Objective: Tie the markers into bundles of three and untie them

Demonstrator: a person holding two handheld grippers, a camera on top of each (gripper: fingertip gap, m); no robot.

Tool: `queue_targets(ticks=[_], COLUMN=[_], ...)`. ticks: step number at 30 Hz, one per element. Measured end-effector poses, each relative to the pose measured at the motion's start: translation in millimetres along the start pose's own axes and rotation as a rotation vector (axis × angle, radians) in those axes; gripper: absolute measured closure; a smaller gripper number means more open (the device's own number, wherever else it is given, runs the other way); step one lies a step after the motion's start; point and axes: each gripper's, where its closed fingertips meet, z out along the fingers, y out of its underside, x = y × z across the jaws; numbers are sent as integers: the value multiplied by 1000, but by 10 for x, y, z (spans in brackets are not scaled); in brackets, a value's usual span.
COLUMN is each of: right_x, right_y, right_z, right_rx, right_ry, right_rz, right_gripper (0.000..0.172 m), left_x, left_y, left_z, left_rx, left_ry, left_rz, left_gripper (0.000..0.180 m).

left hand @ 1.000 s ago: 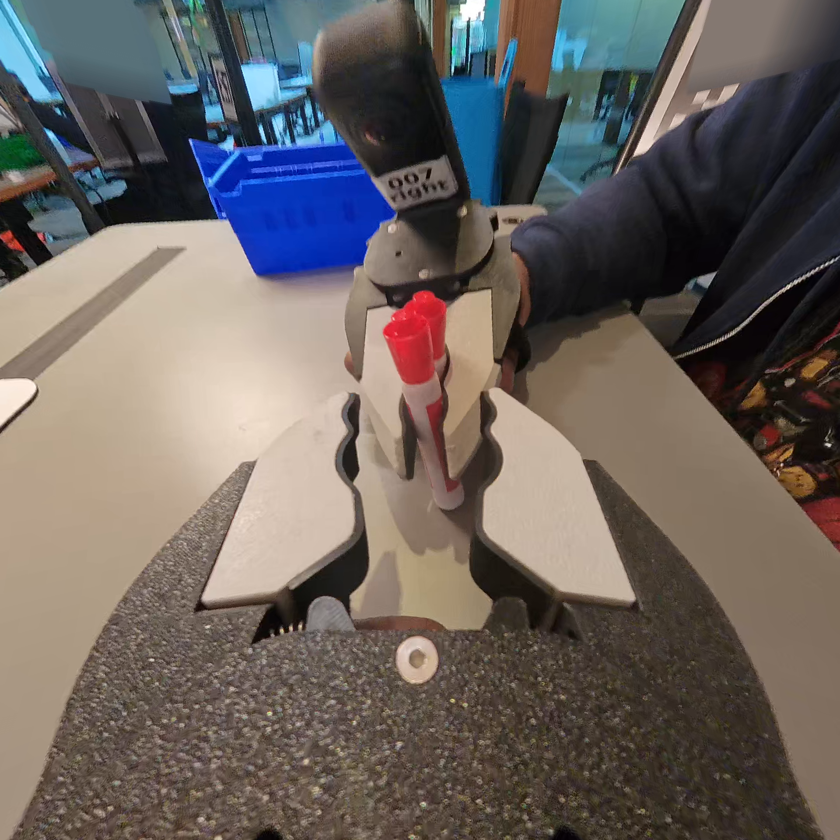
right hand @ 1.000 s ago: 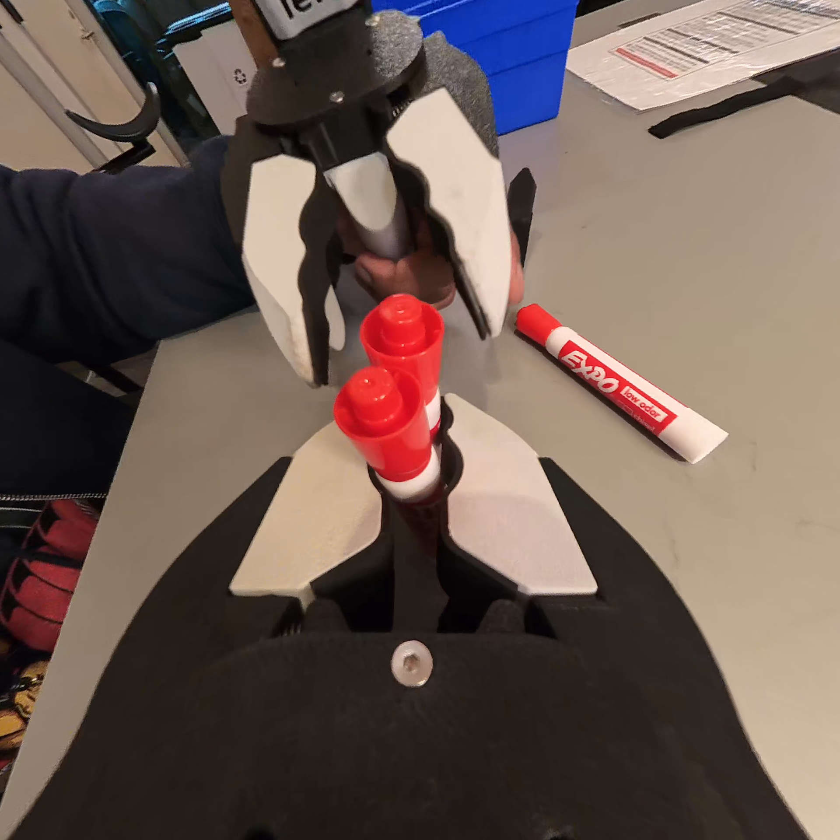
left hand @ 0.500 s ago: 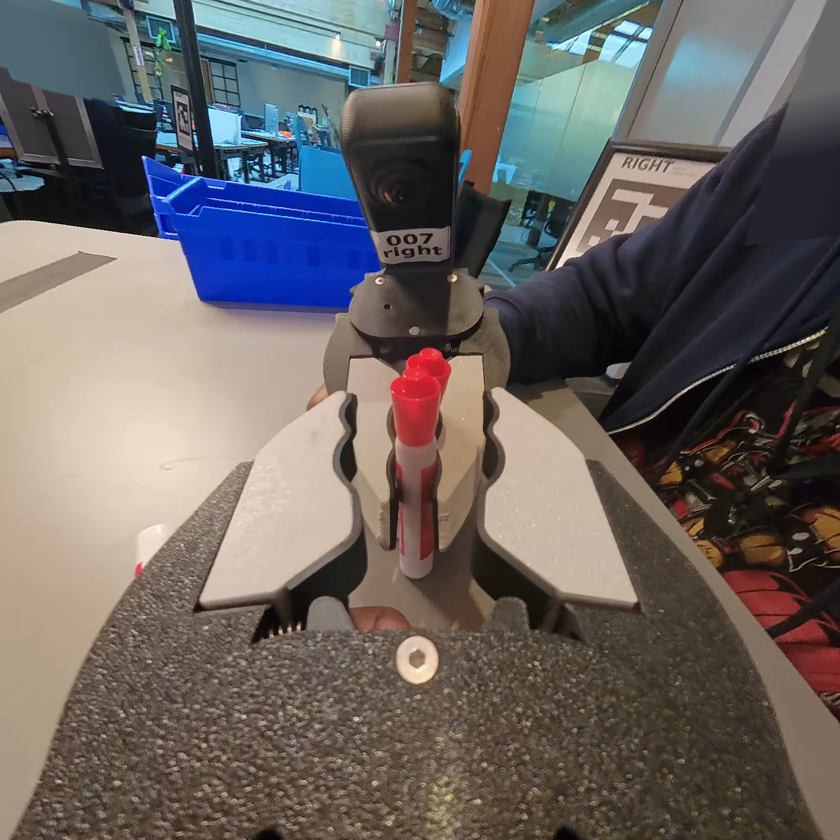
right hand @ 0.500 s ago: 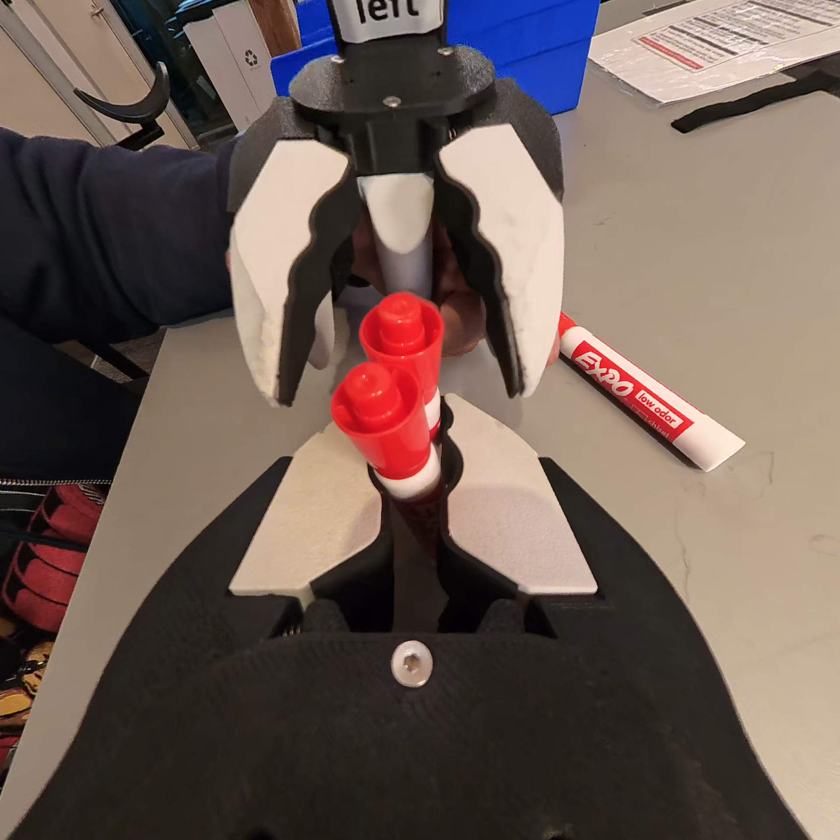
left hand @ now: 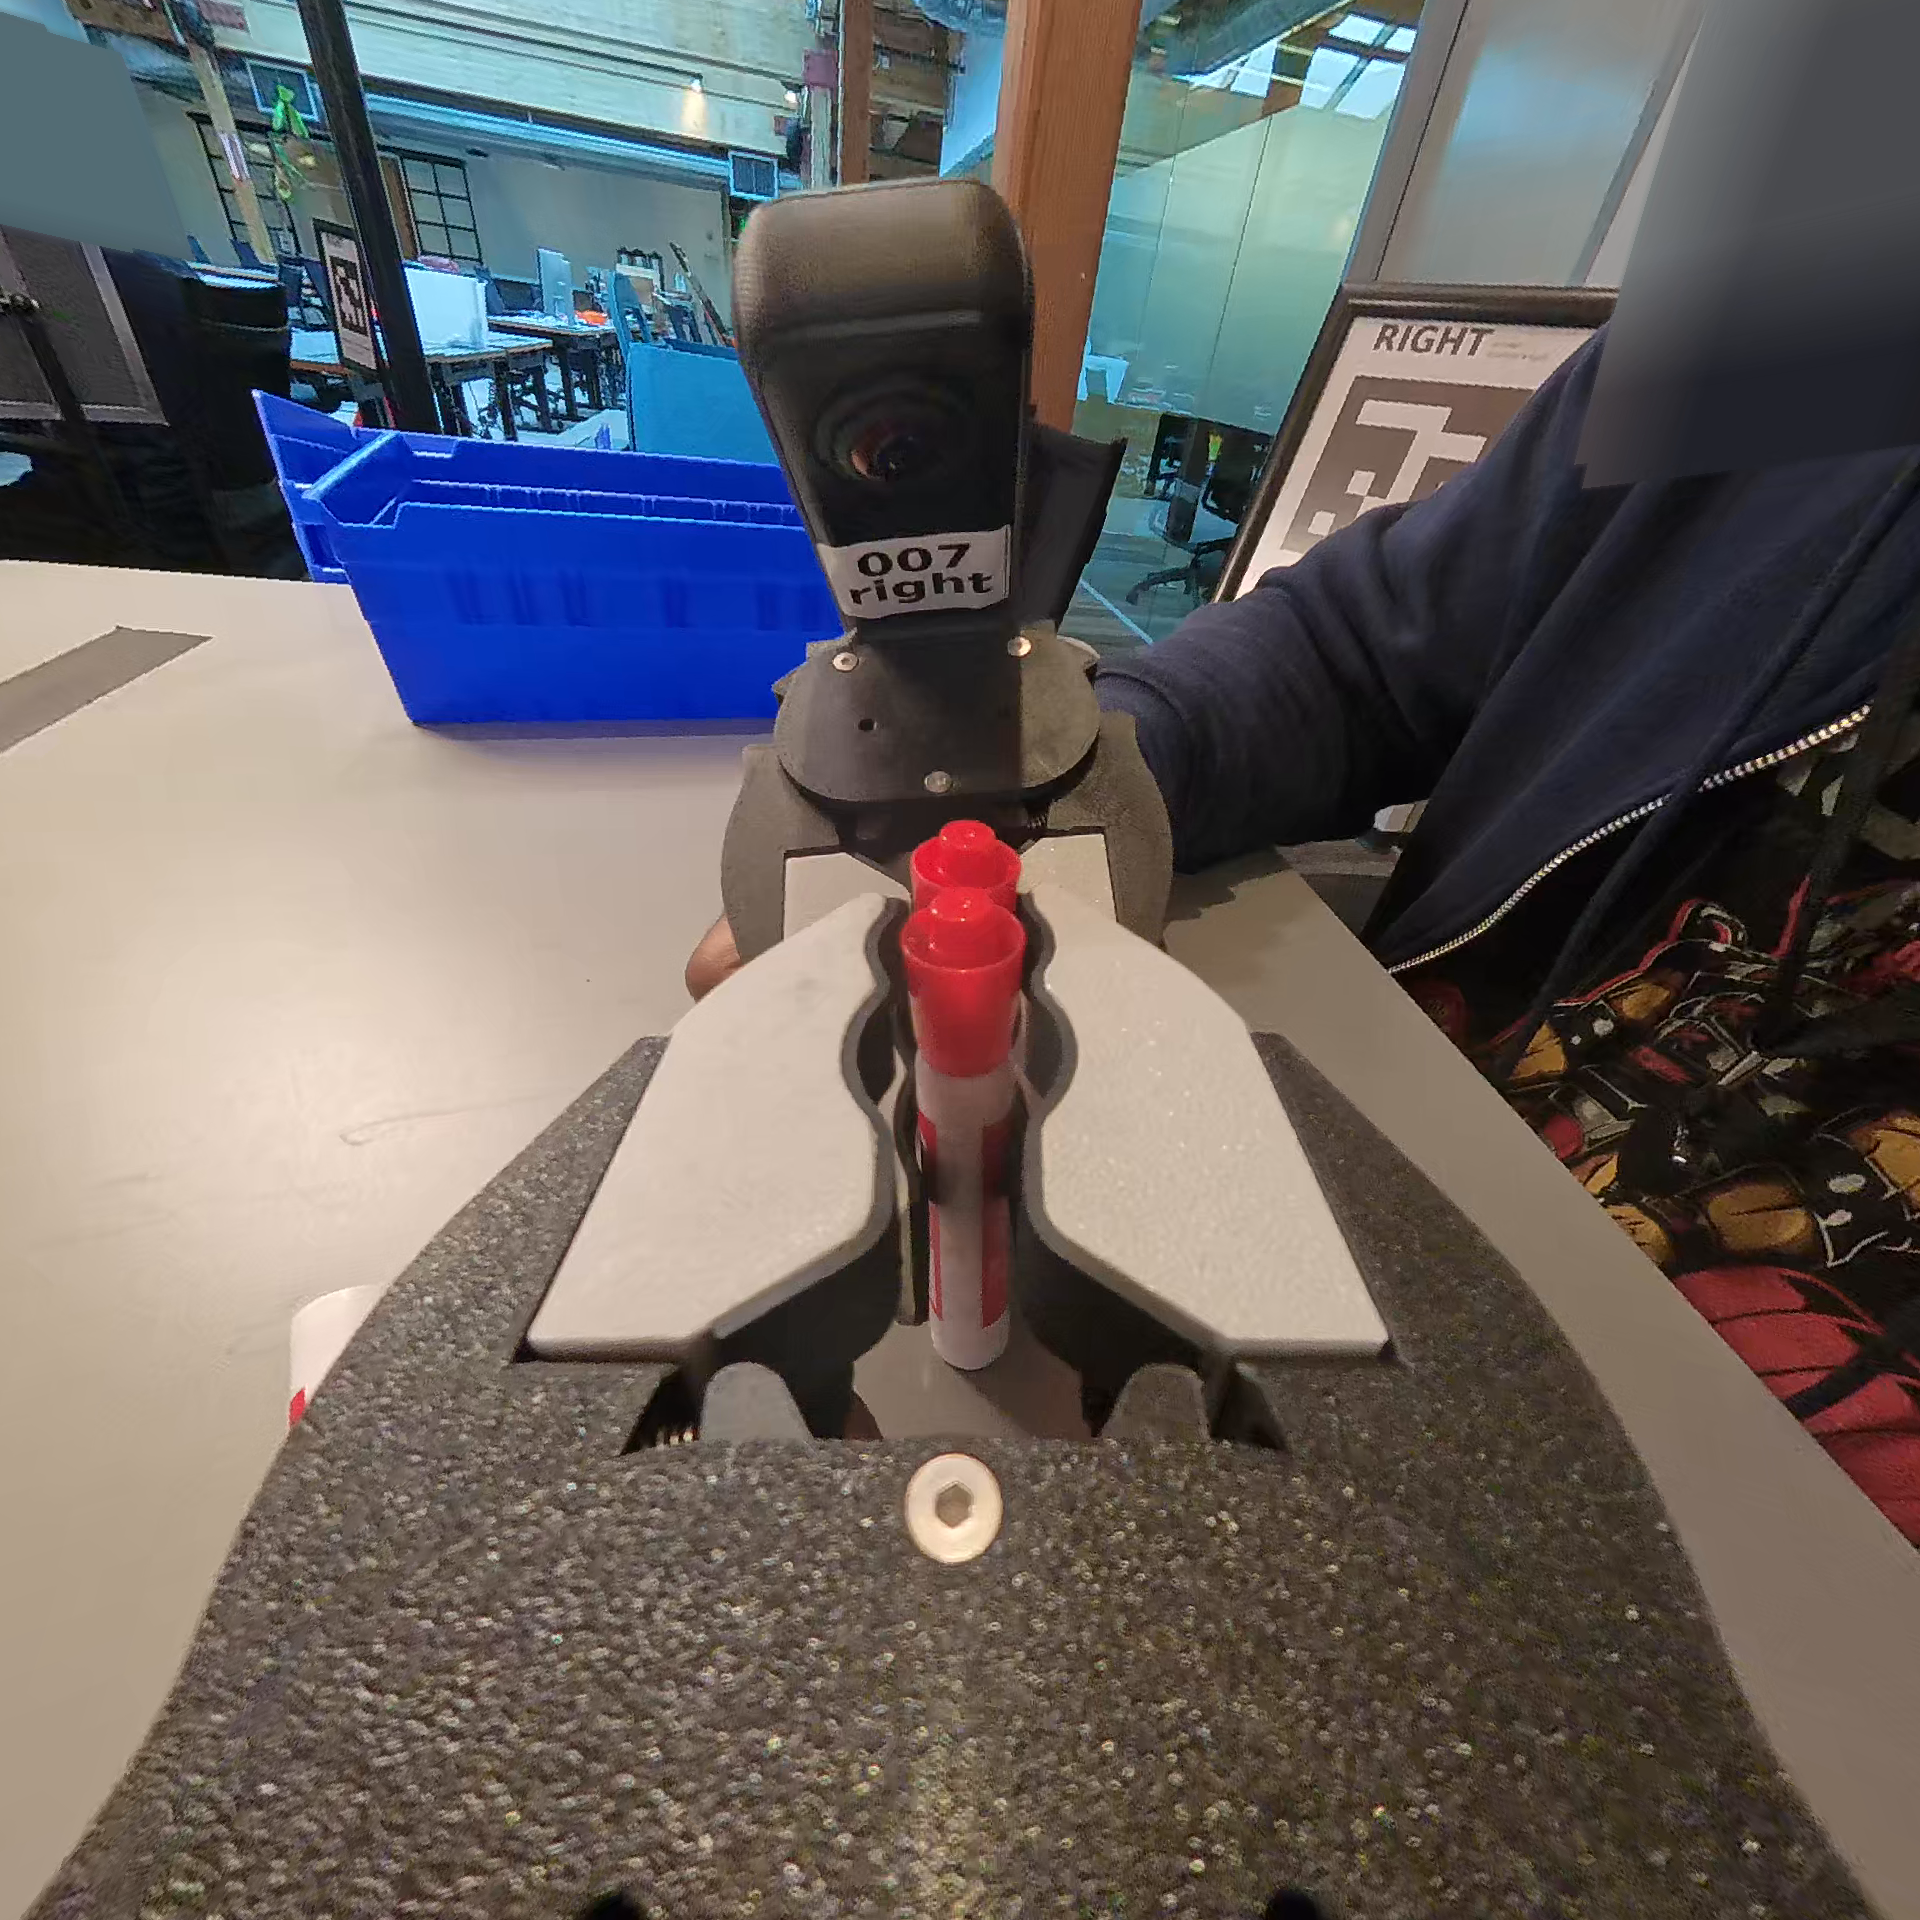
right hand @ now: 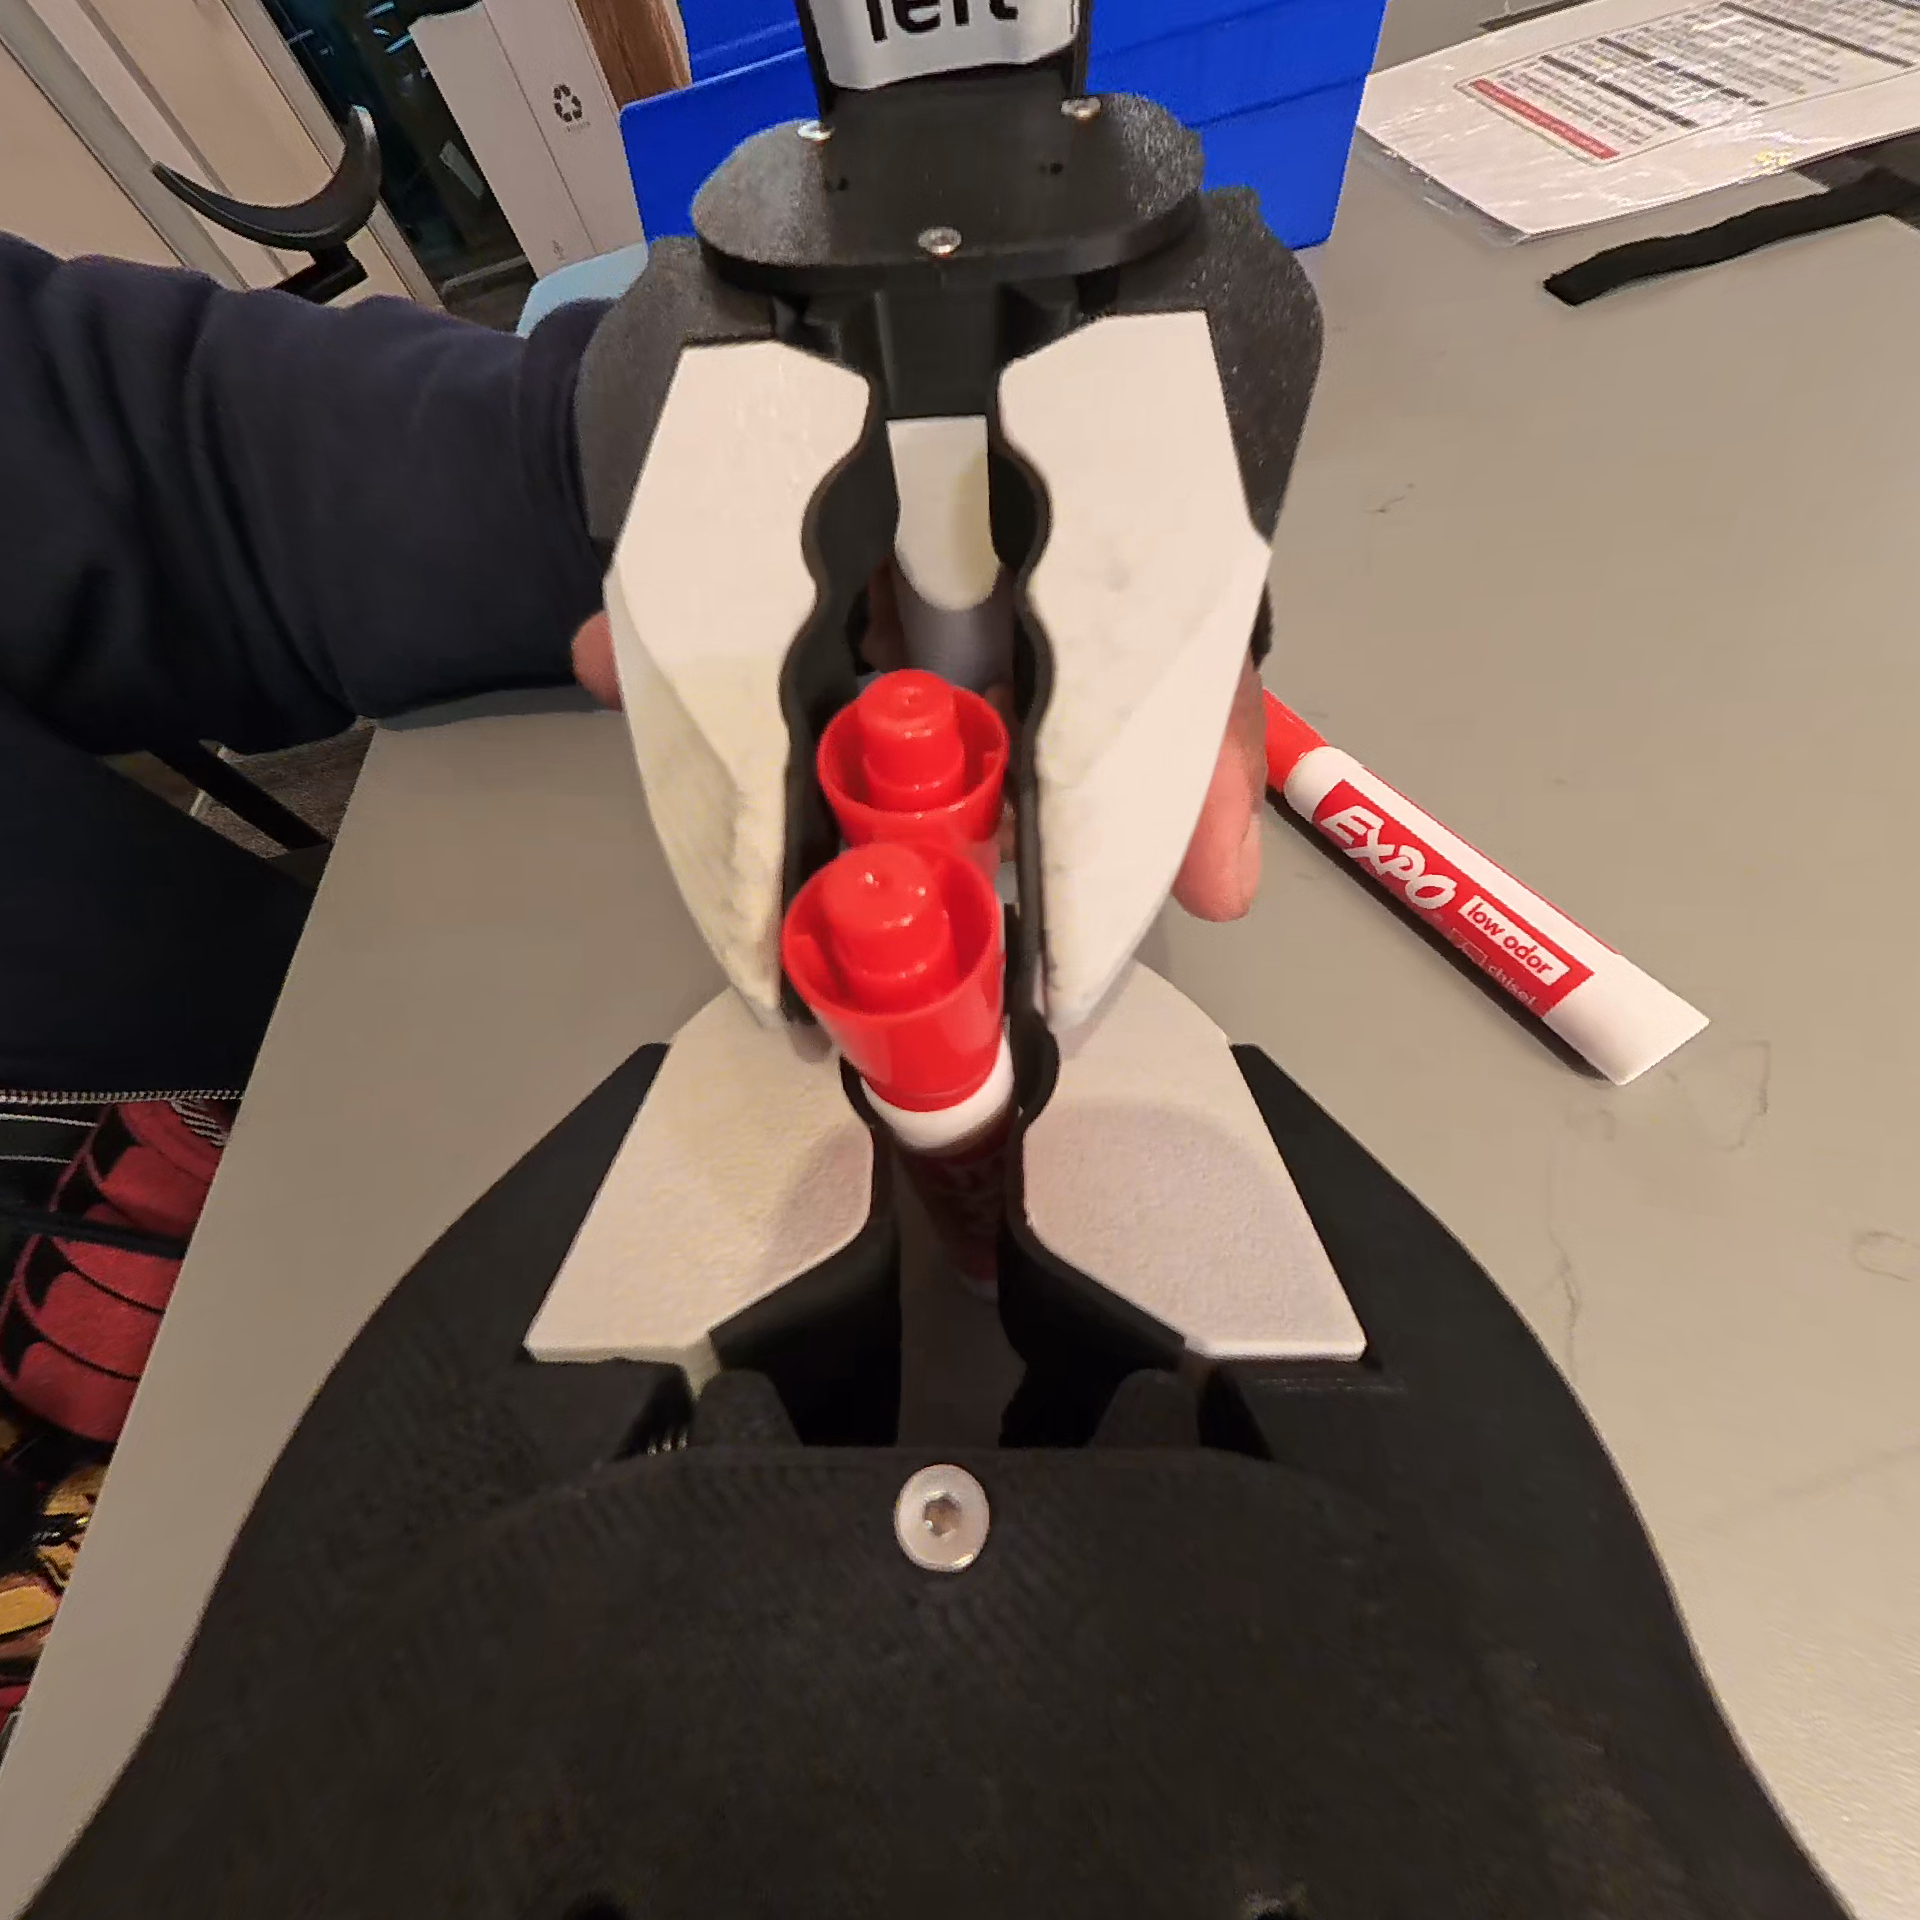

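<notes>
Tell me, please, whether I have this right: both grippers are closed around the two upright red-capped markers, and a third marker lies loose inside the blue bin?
Not quite. The left gripper and right gripper do both close on the two upright markers, but the third marker lies on the grey table, not in the blue bin. The right wrist view shows this.

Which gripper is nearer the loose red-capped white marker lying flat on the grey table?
Left. The left gripper stands right beside the loose marker, at its cap end. The right gripper sits farther back, both grippers closed around the two upright red-capped markers.
</notes>
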Motion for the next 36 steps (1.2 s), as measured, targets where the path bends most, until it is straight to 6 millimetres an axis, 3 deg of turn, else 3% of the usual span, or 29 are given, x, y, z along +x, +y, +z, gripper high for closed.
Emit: queue_targets(ticks=[21, 36], right_x=[28, 147], right_y=[3, -48], right_z=[-23, -95], right_rx=[6, 50], right_ry=[22, 124], right_rz=[10, -11], right_gripper=[154, 148], left_x=[-49, -187], left_y=[53, -15], left_z=[41, 26], left_rx=[-40, 34], left_ry=[-74, -191], left_rz=[21, -101], left_gripper=[164, 164])
